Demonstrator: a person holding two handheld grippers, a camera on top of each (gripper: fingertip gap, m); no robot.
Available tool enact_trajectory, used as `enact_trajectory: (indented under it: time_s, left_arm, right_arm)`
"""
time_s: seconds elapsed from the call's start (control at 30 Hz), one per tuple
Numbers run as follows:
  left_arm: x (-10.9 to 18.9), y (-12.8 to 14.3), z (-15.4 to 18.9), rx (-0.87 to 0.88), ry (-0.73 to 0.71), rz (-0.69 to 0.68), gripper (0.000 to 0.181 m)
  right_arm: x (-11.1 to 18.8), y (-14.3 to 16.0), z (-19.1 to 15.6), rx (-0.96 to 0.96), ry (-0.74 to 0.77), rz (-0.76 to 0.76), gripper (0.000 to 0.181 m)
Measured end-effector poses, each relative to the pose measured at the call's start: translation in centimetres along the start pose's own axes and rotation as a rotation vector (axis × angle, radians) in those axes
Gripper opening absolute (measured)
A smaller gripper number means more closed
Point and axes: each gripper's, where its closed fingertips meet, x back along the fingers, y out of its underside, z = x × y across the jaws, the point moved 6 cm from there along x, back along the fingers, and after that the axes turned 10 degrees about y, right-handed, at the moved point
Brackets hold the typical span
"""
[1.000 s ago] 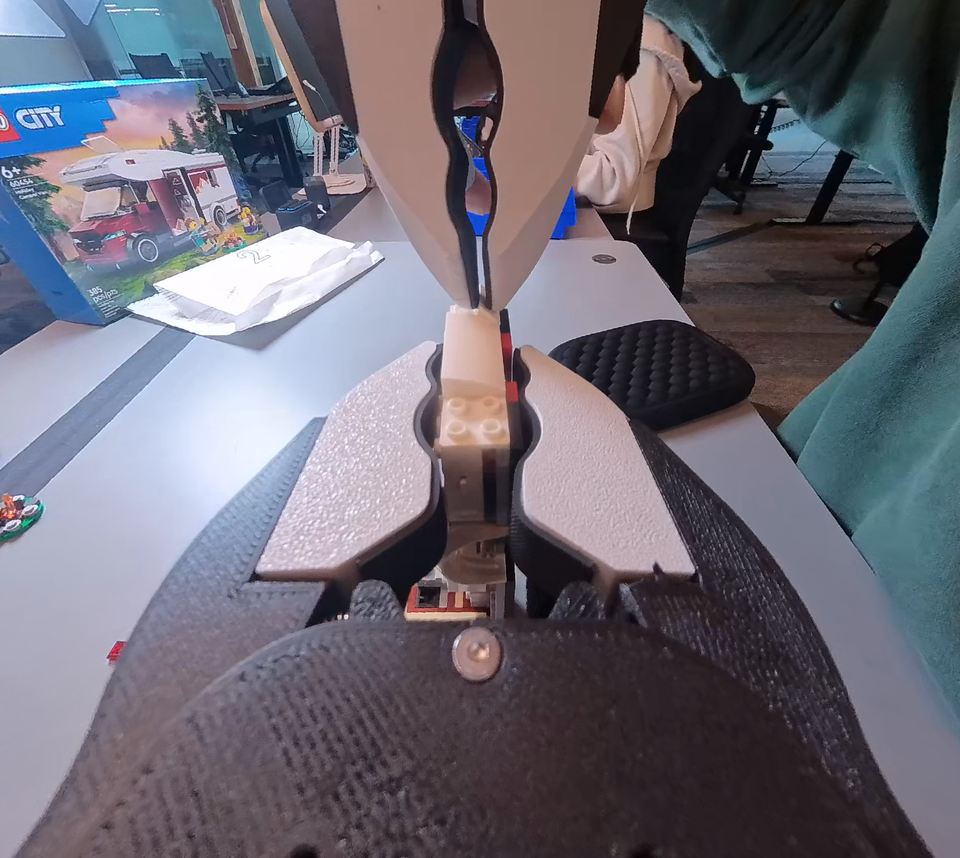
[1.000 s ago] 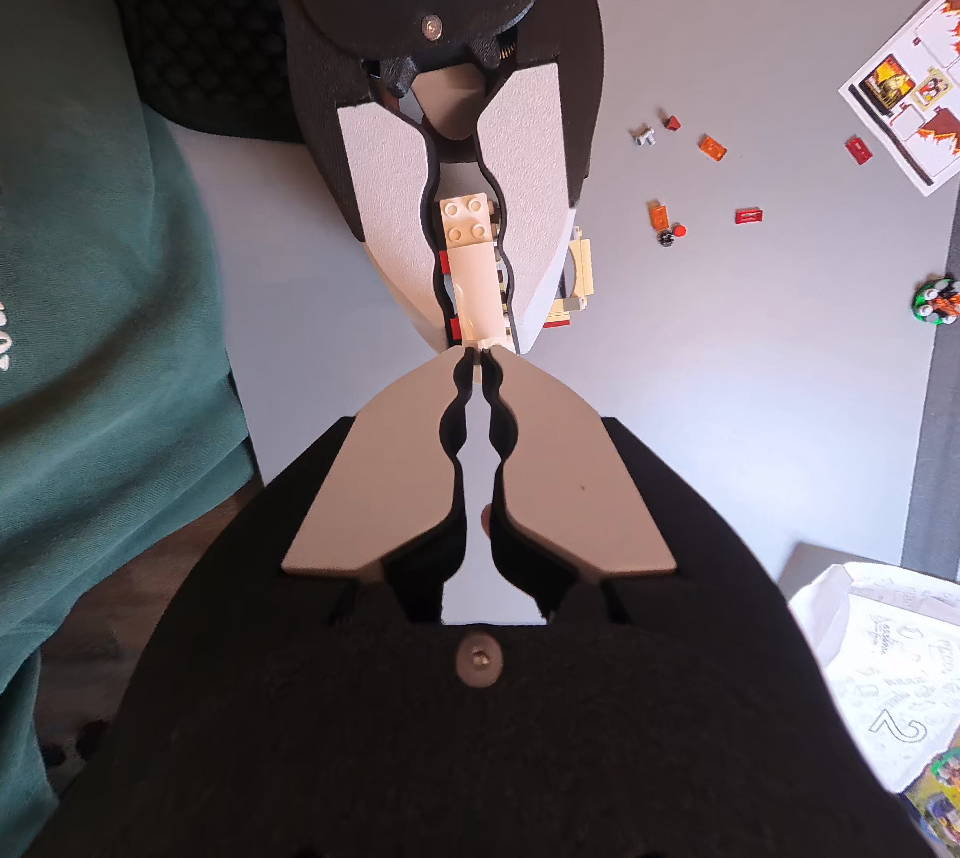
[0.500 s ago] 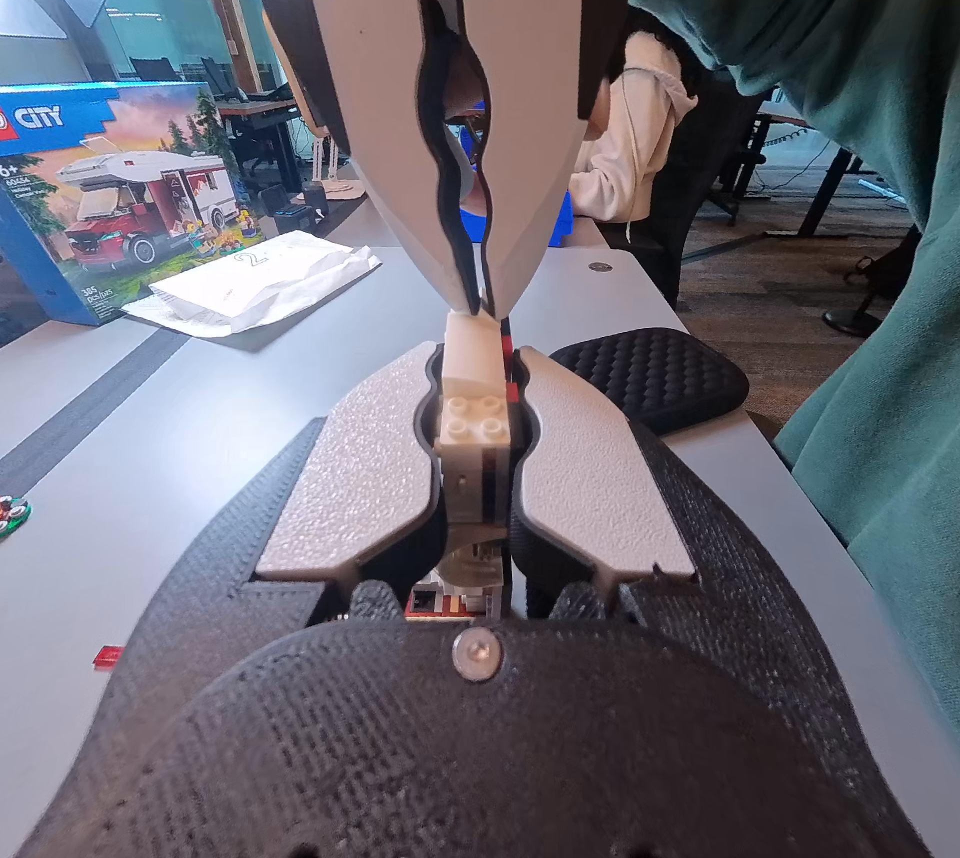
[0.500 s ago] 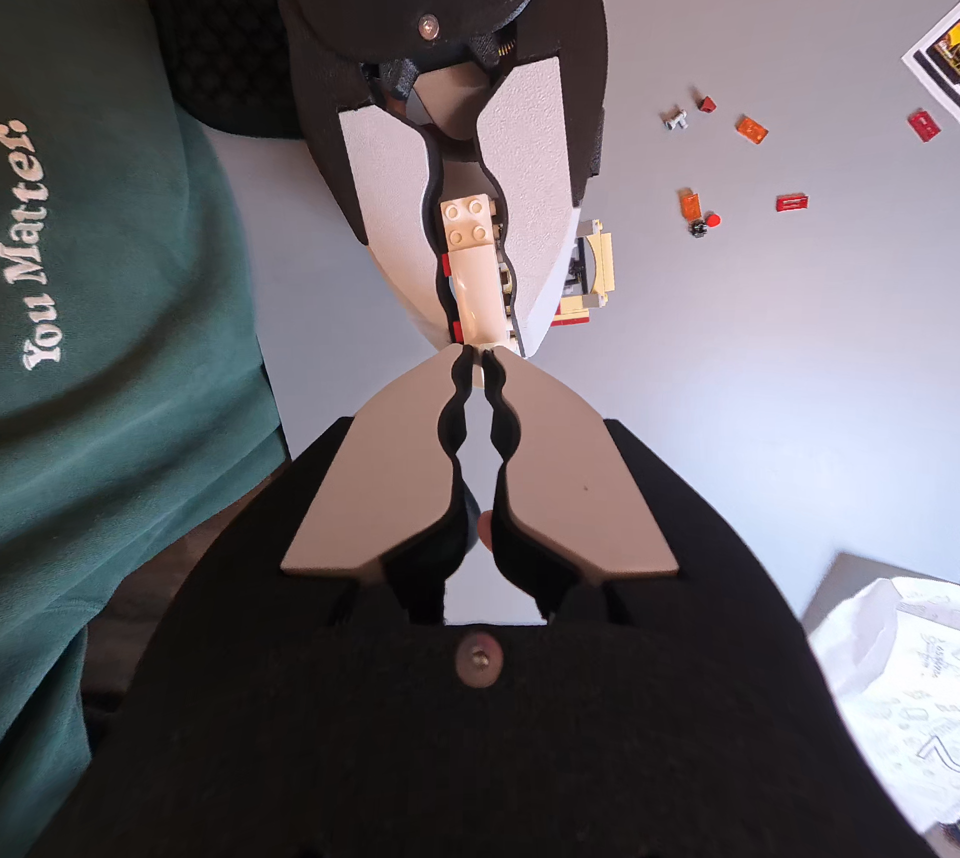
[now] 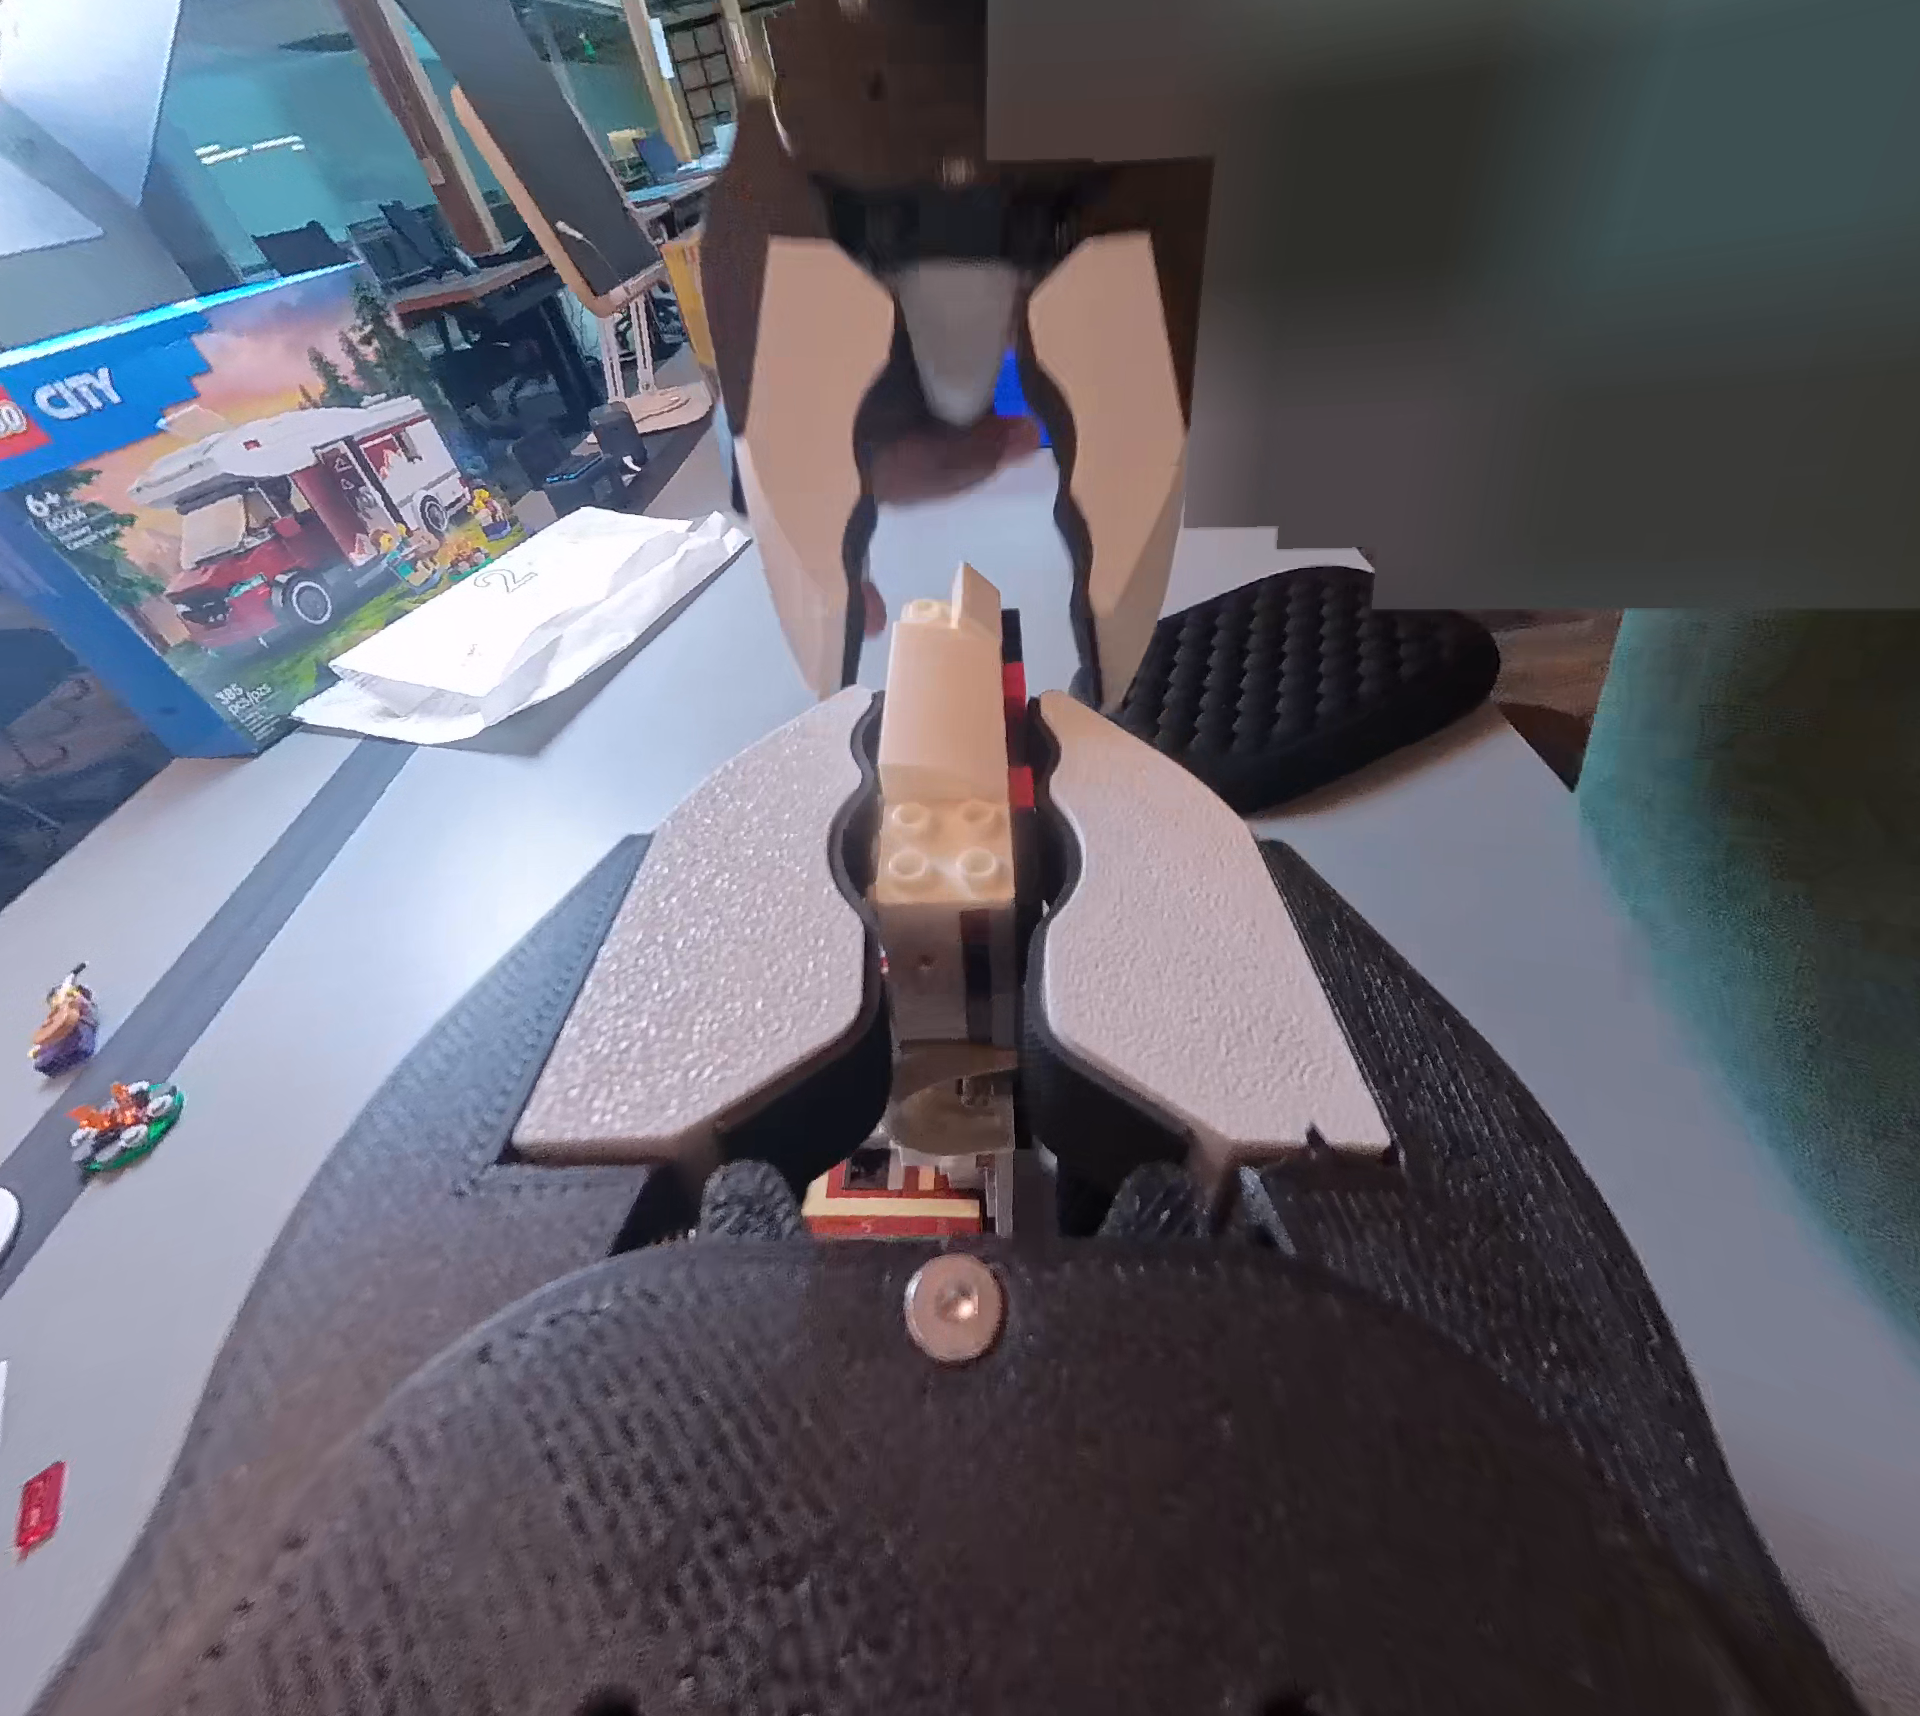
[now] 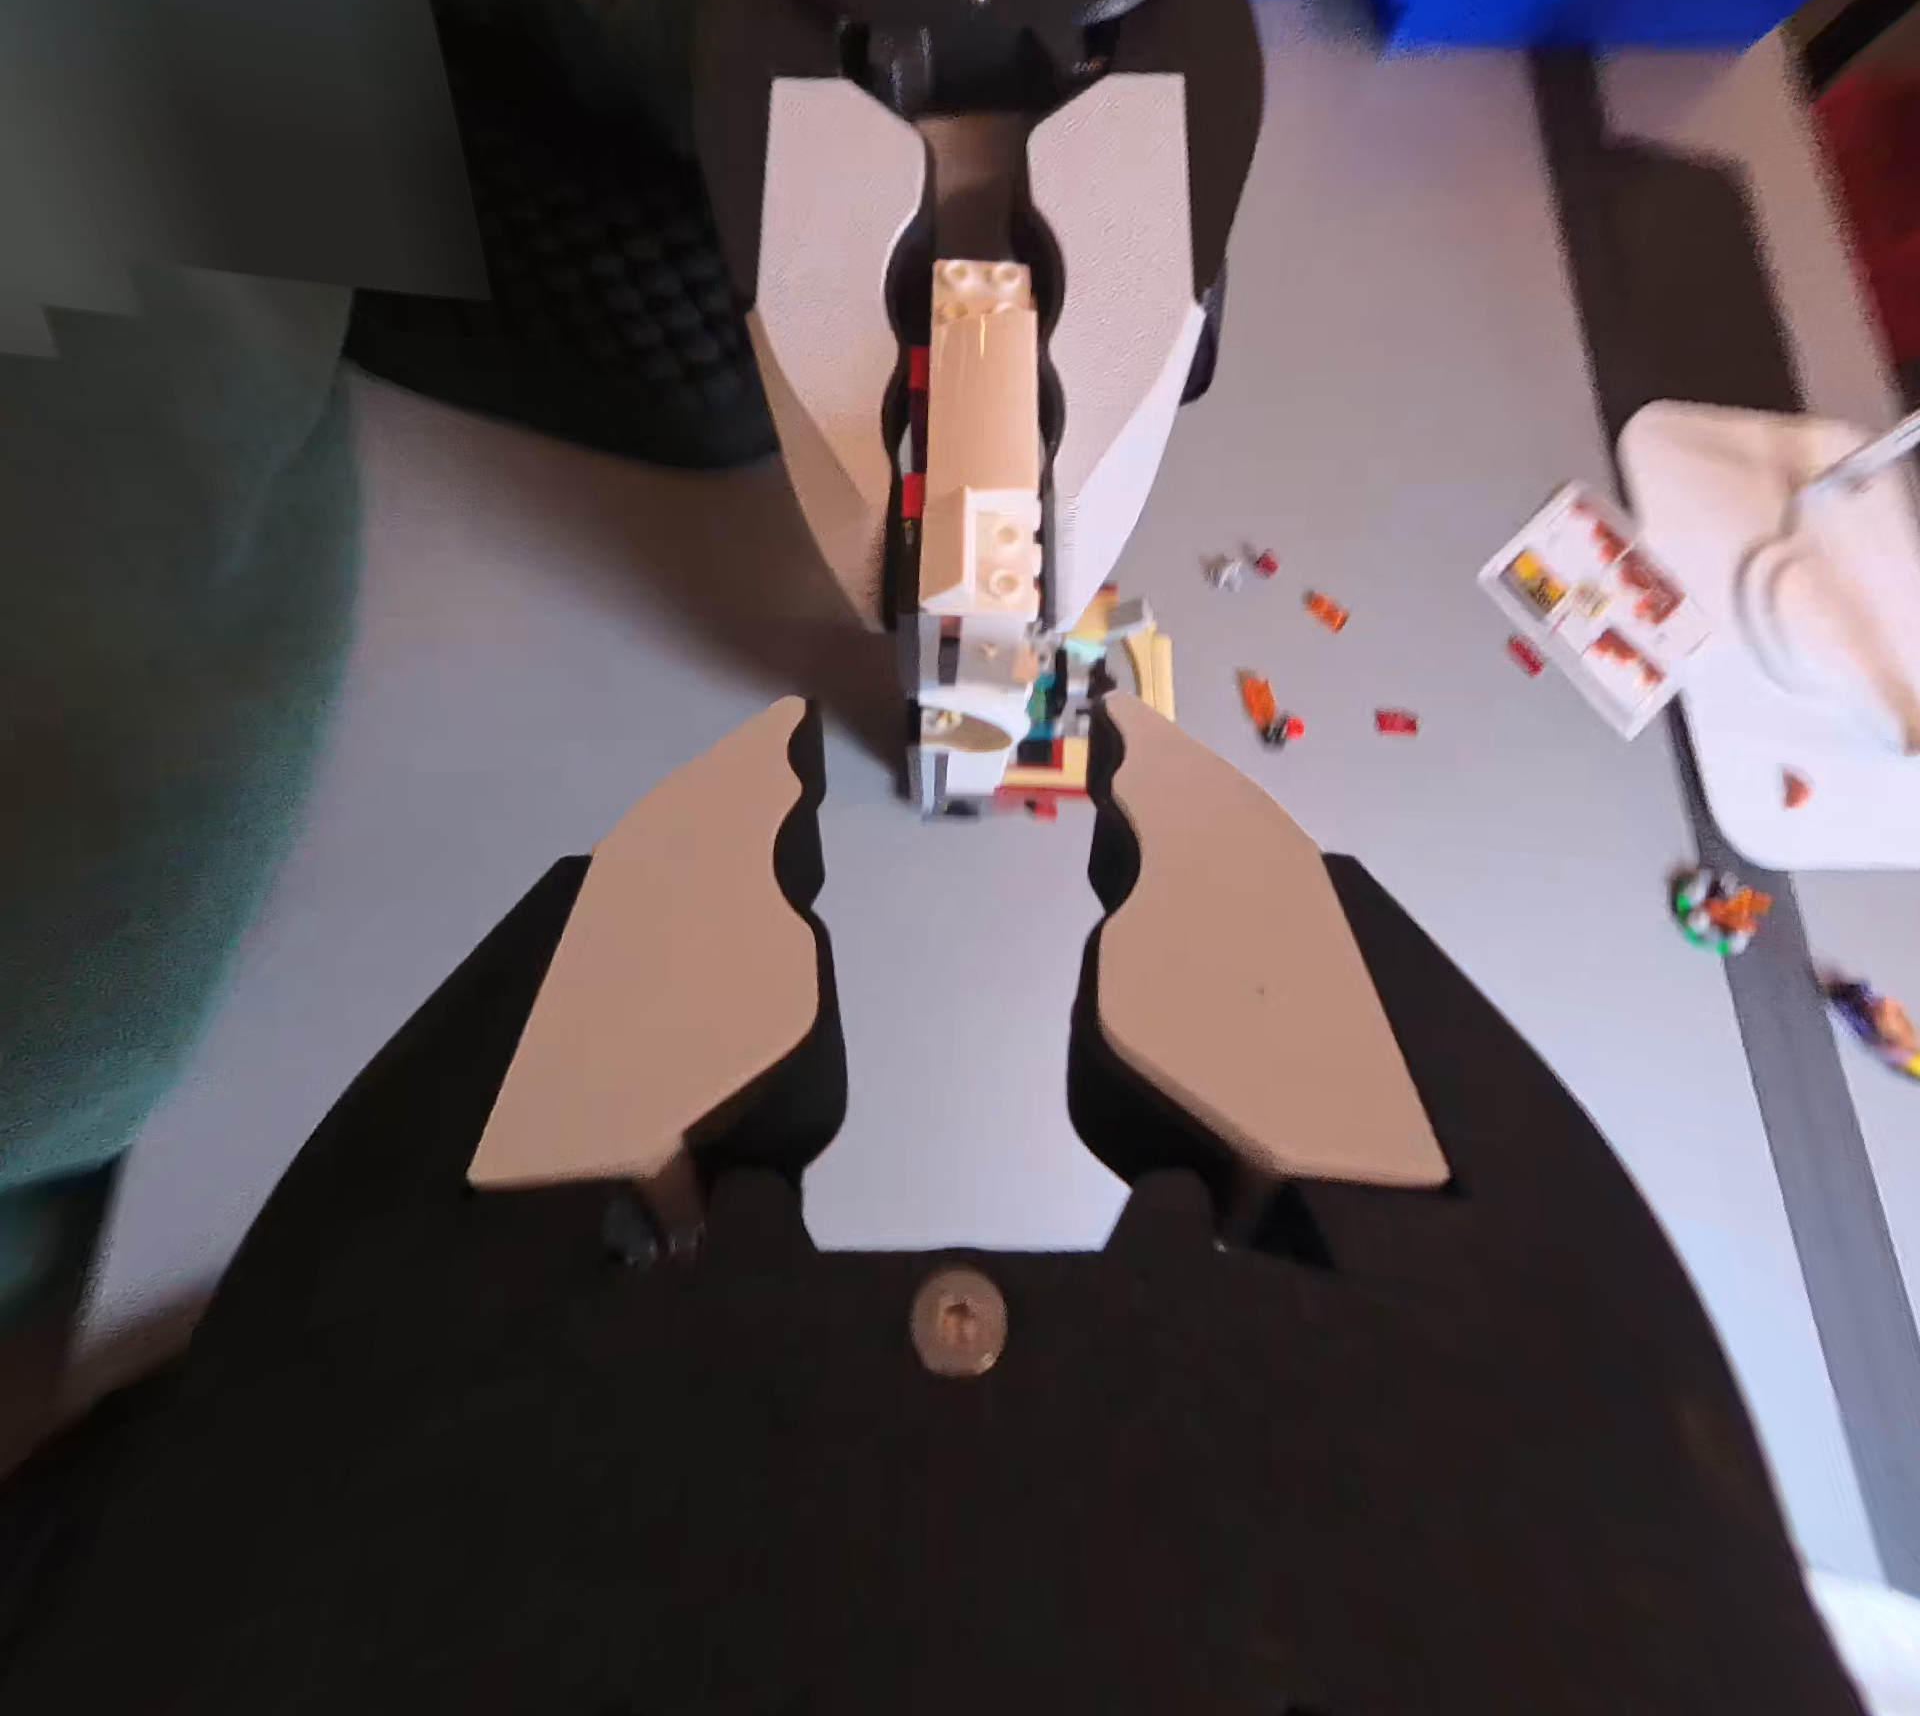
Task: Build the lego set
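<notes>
My left hand-held gripper [image 5: 951, 710] pinches the lego build [image 5: 943, 845] at frame centre; my right hand-held gripper [image 6: 951, 721] is spread, empty, just below it. Bumping the small white brick [image 6: 982, 565] could knock it loose. The white paper bag [image 5: 540, 617], upper left, hides its contents.
</notes>
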Motion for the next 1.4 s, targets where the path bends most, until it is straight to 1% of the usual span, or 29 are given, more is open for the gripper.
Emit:
enact_trajectory:
  time_s: [0.07,0.13,0.17,0.2,0.23,0.37,0.57,0.7,0.9,1.1,1.23,1.3,1.4]
  left_arm:
    - [-0.1,-0.1,0.9,-0.062,0.000,-0.026,0.025]
    - [-0.2,-0.1,2.1,-0.132,0.013,-0.056,0.025]
    - [-0.2,0.0,2.6,-0.162,0.012,-0.069,0.025]
    - [-0.1,0.0,3.1,-0.188,0.008,-0.080,0.025]
    - [0.1,0.1,3.5,-0.208,0.011,-0.091,0.025]
    - [0.8,0.7,5.3,-0.294,0.011,-0.142,0.025]
    - [2.3,2.1,7.3,-0.421,-0.071,-0.274,0.030]
    - [3.2,3.4,8.1,-0.445,-0.114,-0.340,0.031]
    - [4.5,4.7,8.5,-0.430,-0.176,-0.360,0.029]
    - [4.5,5.1,8.7,-0.408,-0.194,-0.337,0.031]
    - [4.2,4.4,8.1,-0.383,-0.208,-0.284,0.032]
    - [3.8,4.0,7.6,-0.386,-0.205,-0.280,0.029]
    - [2.9,3.8,7.0,-0.416,-0.205,-0.298,0.025]
  right_arm:
    - [-1.0,0.8,-1.0,-0.002,0.078,0.177,0.042]
    - [-1.5,1.1,-2.1,0.019,0.149,0.317,0.037]
    - [-1.7,1.1,-2.8,0.047,0.182,0.367,0.036]
    - [-1.8,1.0,-3.5,0.082,0.212,0.402,0.029]
    - [-1.9,1.0,-4.2,0.121,0.243,0.424,0.026]
    - [-2.7,0.7,-6.4,0.242,0.368,0.440,0.026]
    - [-4.4,0.4,-9.0,0.407,0.535,0.431,0.026]
    - [-5.7,0.4,-10.0,0.495,0.611,0.387,0.026]
    - [-6.9,-0.2,-10.7,0.561,0.645,0.330,0.026]
    - [-7.3,-0.3,-10.8,0.552,0.639,0.328,0.026]
    - [-6.6,-0.3,-9.9,0.436,0.587,0.374,0.026]
    - [-6.0,-0.2,-9.2,0.367,0.550,0.394,0.026]
    - [-5.1,0.2,-8.1,0.220,0.419,0.419,0.029]
